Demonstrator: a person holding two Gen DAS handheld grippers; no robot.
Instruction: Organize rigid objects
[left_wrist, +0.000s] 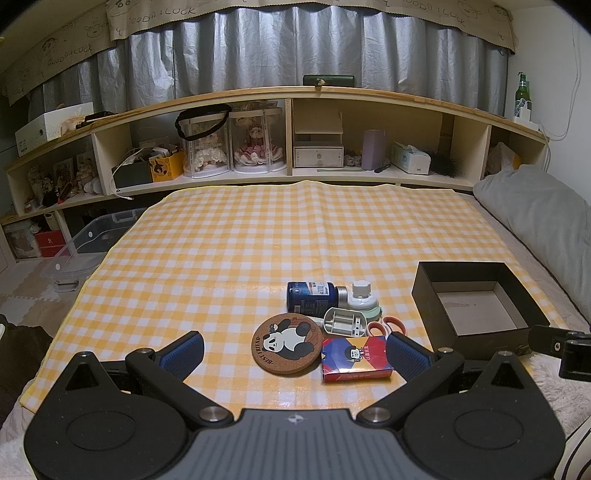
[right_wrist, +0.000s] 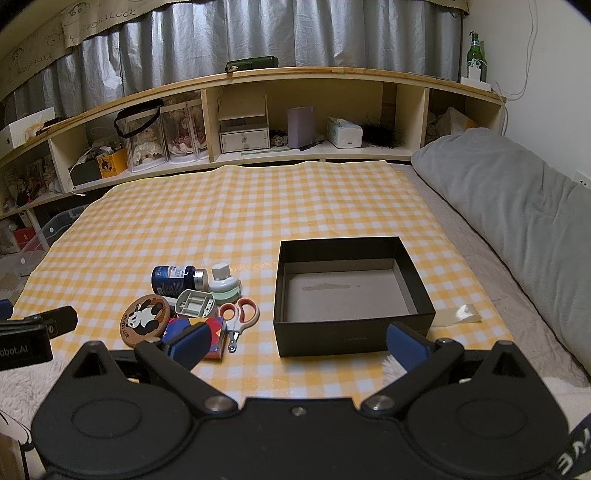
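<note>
Black box (right_wrist: 352, 332) holds nothing; left gripper (left_wrist: 295, 350) and right gripper (right_wrist: 297, 341) gape, released.

The card box (right_wrist: 207, 332) is half hidden behind the right tool's finger (right_wrist: 188, 345).
</note>
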